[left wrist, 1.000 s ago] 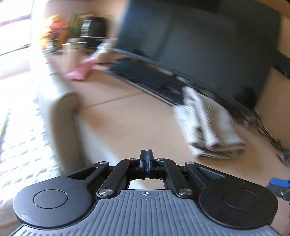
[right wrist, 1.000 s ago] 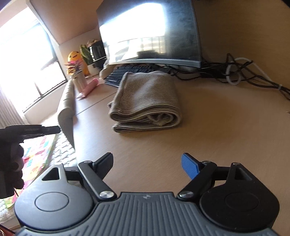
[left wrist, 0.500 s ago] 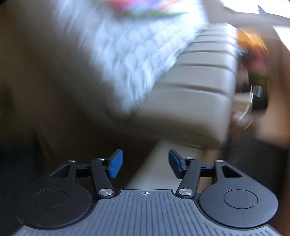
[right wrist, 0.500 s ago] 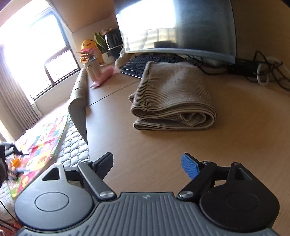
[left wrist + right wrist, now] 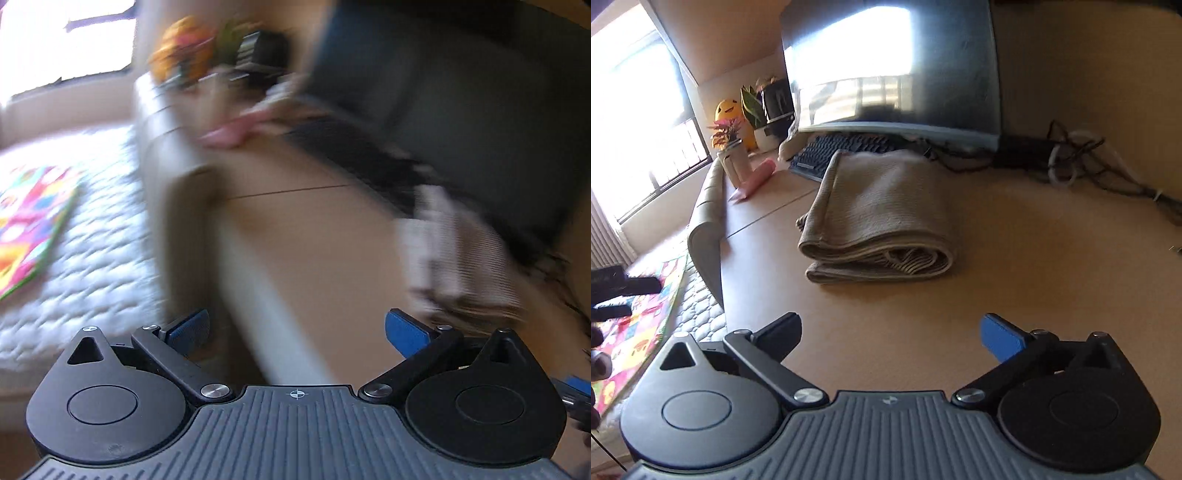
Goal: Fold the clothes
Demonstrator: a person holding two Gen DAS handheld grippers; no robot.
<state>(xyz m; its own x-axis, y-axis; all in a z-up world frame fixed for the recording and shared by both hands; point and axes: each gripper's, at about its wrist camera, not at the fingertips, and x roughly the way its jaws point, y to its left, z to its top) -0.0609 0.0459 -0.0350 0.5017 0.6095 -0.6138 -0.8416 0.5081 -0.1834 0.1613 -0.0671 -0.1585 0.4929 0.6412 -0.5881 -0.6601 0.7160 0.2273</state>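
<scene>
A beige ribbed garment (image 5: pixel 879 218), folded into a thick bundle, lies on the wooden desk (image 5: pixel 1015 280) in front of a keyboard. My right gripper (image 5: pixel 892 338) hovers over the desk short of the bundle, its jaws opening wide with nothing between them. In the blurred left wrist view the same garment (image 5: pixel 458 254) lies ahead to the right. My left gripper (image 5: pixel 295 330) hangs over the desk's near left edge, jaws opening wide and empty. At the left edge of the right wrist view part of the left gripper's body (image 5: pixel 620 288) shows.
A large curved monitor (image 5: pixel 890 70) and a dark keyboard (image 5: pixel 842 151) stand behind the garment. Tangled cables (image 5: pixel 1086 166) lie at the back right. A potted plant (image 5: pixel 733 155), a pink item (image 5: pixel 757 179) and a yellow toy (image 5: pixel 729 110) sit at the back left. A quilted mattress (image 5: pixel 85 236) with a colourful book (image 5: pixel 29 225) lies beside the desk.
My left gripper went from shut to wide open while swinging away toward the mattress and back to the desk. My right gripper opened a little wider; its view barely shifted.
</scene>
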